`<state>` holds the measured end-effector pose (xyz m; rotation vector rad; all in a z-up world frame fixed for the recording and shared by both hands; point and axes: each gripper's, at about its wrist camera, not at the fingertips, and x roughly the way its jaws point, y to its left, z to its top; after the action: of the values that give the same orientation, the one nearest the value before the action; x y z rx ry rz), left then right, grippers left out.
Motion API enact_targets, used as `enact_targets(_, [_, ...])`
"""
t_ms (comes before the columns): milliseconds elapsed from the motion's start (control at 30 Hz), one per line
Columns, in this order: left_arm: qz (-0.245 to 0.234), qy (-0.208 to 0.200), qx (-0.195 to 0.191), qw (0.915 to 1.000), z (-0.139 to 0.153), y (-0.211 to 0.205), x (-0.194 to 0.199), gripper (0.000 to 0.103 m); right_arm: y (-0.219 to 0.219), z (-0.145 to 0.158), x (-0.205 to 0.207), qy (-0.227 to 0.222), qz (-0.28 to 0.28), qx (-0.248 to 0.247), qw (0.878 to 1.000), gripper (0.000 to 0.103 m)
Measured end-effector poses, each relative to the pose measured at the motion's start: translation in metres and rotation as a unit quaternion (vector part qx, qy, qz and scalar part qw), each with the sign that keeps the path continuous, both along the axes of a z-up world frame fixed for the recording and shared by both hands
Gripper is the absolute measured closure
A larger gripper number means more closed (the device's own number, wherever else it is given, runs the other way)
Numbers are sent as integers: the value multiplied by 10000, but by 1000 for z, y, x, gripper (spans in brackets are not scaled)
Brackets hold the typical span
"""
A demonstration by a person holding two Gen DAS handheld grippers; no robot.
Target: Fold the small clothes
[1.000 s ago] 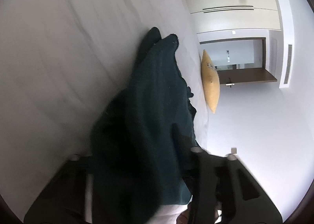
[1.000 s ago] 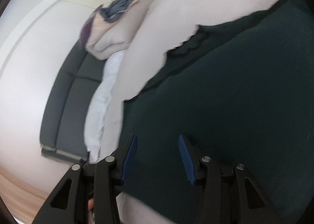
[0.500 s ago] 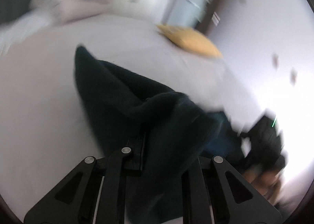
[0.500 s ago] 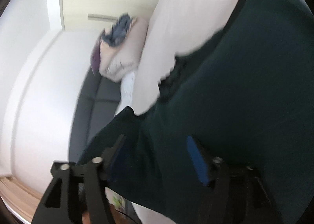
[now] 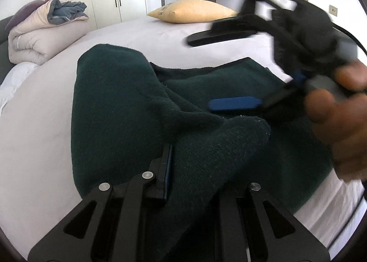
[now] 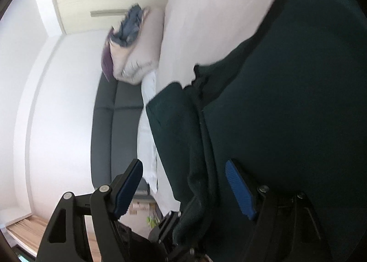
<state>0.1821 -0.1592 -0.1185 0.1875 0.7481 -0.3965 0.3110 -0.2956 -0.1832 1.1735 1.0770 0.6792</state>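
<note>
The dark green knit garment lies on the white bed sheet, one part folded over the rest. The left gripper is clamped on a raised fold of the garment. The right gripper, held in a hand, has its jaws opening, blue pads well apart, above the cloth.

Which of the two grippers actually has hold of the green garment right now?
The left gripper: its jaws are pinched shut on a bunched fold of the dark green garment. The right gripper is opening, its blue pads clear of the cloth.
</note>
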Motion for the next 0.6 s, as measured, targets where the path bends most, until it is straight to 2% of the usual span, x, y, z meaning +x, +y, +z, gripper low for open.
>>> enact_targets(67, [-13,41,-82,10000,-1,2,1,91,11,2,14,173,165,-292,9993,24])
enact_targets(233, [-25,189,-333,9993,-1,7,7,91,41,26,44,-10,645,-690,9955,24])
enact_targets(333, [-33,267,-462,9986,-2,12,9,91,58,28,59,11,791,-986,9920,25])
enact_targets(400, [-34,319,-542,9980,-3,27,22,91,69,26,69,52,869,-1167,9893,29])
enact_targets(533, [-25,351,-631,9974,-4,32,27,91,83,28,80,2,1003,-1520,9833,39])
enact_targets(600, [-24,359,-661,9972,-3,35,26,91,85,29,84,-41,1000,-1720,9800,51])
